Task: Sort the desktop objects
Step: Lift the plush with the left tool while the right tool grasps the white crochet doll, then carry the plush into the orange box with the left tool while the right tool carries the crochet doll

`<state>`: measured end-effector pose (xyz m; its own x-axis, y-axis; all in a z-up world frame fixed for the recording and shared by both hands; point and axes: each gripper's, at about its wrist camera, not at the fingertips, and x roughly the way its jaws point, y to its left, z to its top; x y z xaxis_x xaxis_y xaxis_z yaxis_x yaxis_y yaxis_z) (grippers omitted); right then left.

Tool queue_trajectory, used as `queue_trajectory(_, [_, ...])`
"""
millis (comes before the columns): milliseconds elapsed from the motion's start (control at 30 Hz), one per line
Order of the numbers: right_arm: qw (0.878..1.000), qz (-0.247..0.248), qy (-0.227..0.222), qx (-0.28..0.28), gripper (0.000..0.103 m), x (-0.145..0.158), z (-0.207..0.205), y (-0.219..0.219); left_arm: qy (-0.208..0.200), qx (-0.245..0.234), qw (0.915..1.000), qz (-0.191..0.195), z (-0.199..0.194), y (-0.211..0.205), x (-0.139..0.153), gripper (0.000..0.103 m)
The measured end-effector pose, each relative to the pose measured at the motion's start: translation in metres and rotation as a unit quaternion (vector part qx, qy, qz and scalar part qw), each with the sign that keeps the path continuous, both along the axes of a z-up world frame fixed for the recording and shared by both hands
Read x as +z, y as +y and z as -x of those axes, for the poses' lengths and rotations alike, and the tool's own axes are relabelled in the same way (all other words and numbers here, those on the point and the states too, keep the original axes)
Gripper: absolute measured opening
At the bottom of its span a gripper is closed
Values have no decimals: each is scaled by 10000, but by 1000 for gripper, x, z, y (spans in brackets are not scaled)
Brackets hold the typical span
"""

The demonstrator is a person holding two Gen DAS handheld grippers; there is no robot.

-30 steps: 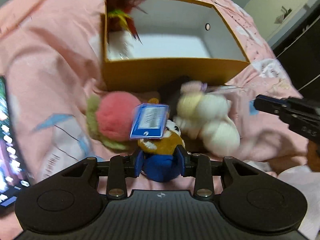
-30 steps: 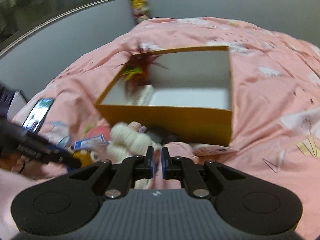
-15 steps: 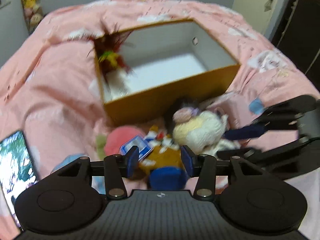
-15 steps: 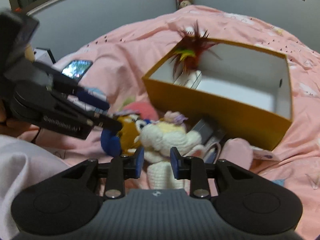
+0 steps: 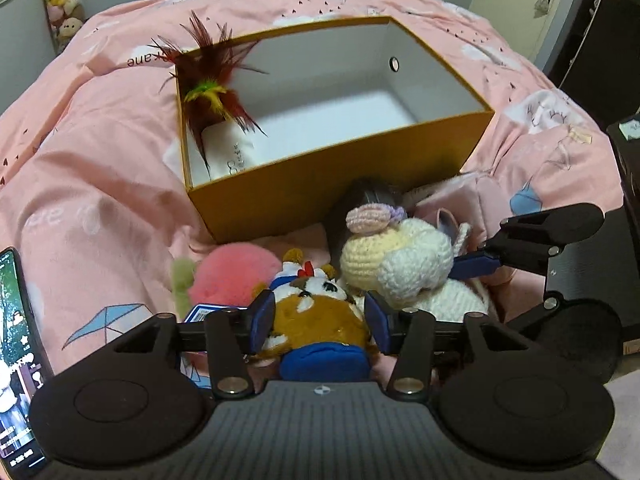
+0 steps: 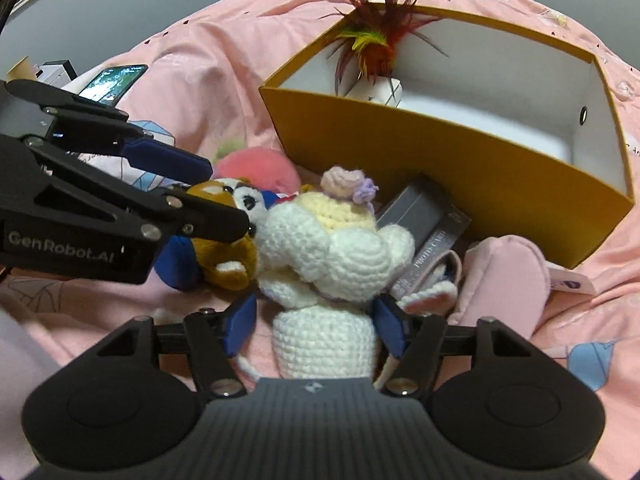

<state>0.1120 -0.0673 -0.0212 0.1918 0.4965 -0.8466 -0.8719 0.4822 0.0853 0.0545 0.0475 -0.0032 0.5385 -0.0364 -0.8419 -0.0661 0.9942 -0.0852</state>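
Both grippers' jaws just widened, left gripper [image 5: 320, 322] now straddling brown plush toy [image 5: 316, 312], right gripper [image 6: 314, 322] open around upright white crochet doll [image 6: 332, 260], head toward orange box [image 6: 460, 160], on pink bedspread [image 6: 224, 60].

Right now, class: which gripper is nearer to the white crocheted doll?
Right. The right gripper straddles the white crocheted doll, its open jaws on either side of the doll's lower body. The left gripper sits beside it, jaws around the brown plush toy.

Box [image 5: 340, 184] mustard outside, white inside; crochet doll [image 6: 332, 248] cream/white.
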Motion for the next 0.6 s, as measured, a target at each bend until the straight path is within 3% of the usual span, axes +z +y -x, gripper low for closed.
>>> queue_trajectory(167, [9998,-11,164,-124,65,-5,-8,-1,172,51,9997,-188,-4,-2,-9,62])
queue_trajectory(233, [9995,-54,173,-247,56,-6,-10,-4,214,110,9997,-79,-4,3,-12,64])
queue_trajectory(433, [9955,-375,460,-734,51,-3,-21,-25,285,234,9992,142,-5,12,-15,67])
queue_trajectory(500, [9916,-609,687,-914,51,1,-28,-34,288,242,9992,149,-5,12,-15,68])
queue_trajectory(600, [9744,-1131,1418,-1325,51,2,-46,-51,388,345,9984,224,-6,16,-20,81])
